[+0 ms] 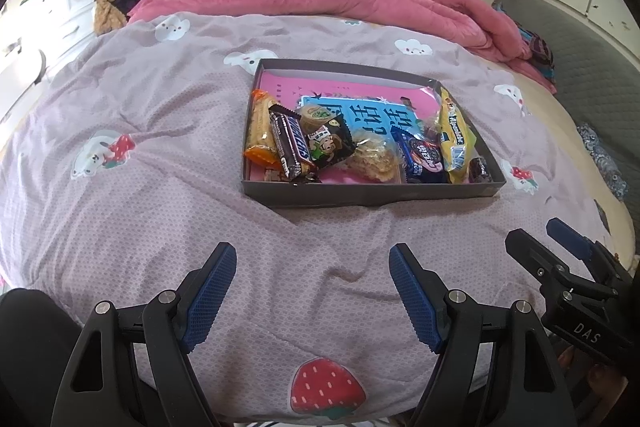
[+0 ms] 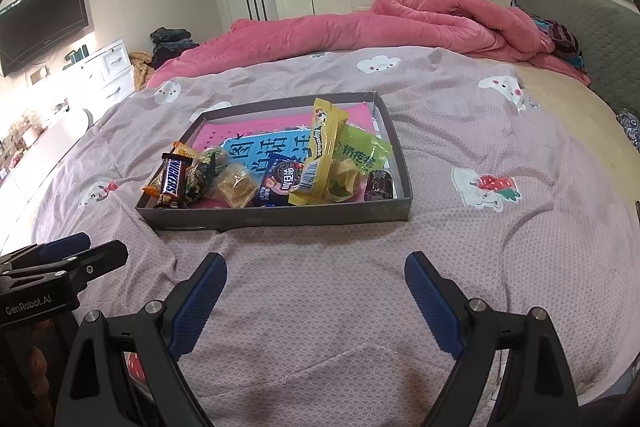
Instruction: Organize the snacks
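Observation:
A shallow grey box (image 1: 368,195) (image 2: 280,217) sits on the bed and holds several snacks along its near side. Among them are a Snickers bar (image 1: 290,145) (image 2: 172,179), an orange-wrapped bar (image 1: 260,133), a blue Oreo pack (image 1: 420,157) (image 2: 280,183), a yellow candy pack (image 1: 454,135) (image 2: 320,155) and a green bag (image 2: 362,151). My left gripper (image 1: 312,291) is open and empty over the quilt, short of the box. My right gripper (image 2: 316,301) is open and empty, also short of the box. Each gripper shows at the edge of the other's view.
The bed is covered by a lilac quilt (image 1: 160,147) with cloud and strawberry prints. A rumpled pink duvet (image 2: 400,23) lies at the far side. A grey headboard (image 2: 580,27) is on the right, white drawers (image 2: 108,71) on the left, wardrobes behind.

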{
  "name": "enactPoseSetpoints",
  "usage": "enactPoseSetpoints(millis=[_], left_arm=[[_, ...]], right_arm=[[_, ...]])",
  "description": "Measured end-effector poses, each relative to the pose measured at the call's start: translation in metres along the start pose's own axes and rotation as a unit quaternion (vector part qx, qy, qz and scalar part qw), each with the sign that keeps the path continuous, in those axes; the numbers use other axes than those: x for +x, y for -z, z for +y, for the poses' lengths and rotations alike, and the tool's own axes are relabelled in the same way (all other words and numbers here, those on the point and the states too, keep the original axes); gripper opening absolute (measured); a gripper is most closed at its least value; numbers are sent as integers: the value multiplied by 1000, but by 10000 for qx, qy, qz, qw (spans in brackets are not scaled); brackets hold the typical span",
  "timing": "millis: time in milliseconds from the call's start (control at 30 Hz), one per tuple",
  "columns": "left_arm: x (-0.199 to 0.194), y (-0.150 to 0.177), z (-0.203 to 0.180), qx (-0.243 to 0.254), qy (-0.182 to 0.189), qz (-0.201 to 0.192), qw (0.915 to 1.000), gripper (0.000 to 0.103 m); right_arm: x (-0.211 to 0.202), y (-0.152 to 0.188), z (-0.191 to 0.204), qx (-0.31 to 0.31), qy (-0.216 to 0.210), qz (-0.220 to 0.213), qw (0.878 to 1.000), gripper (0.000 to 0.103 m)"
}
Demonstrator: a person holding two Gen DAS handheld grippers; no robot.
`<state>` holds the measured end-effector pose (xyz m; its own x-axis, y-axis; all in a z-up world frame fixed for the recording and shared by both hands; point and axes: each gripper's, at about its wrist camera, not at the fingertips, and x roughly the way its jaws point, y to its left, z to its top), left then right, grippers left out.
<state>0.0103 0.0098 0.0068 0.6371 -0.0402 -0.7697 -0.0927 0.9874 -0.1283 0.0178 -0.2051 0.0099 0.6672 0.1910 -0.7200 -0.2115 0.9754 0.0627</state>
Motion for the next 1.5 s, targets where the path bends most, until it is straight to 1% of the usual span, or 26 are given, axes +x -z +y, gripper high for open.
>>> enactPoseSetpoints(millis=[800, 1500], left_arm=[[2, 1, 2, -33, -21, 68, 10000, 80], [1, -3, 6, -19, -193, -2, 9998, 80]], right_arm=[[0, -2, -3, 51, -31, -31, 10000, 92], [2, -2, -4, 111, -9, -4, 9999, 93]])
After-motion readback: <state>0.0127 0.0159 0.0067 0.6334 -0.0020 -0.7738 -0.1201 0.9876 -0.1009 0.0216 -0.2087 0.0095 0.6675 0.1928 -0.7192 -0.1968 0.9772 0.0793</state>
